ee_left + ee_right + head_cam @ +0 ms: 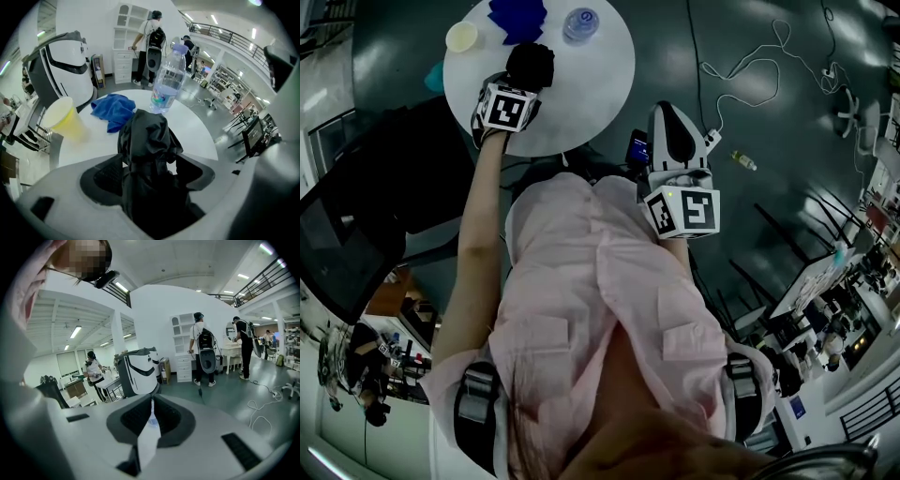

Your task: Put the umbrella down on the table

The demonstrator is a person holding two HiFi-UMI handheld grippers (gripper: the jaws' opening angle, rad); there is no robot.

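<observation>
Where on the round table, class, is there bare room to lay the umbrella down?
The near half of the table, from the umbrella rightward to the rim, is bare. The far edge is crowded: yellow cup, blue cloth and water bottle sit in a row.

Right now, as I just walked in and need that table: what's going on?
A person holds two grippers. The left gripper has its jaws open around the black umbrella, which seems to rest on the table near a bottle, blue cloth and yellow cup. The right gripper, jaws shut, is off the table.
</observation>
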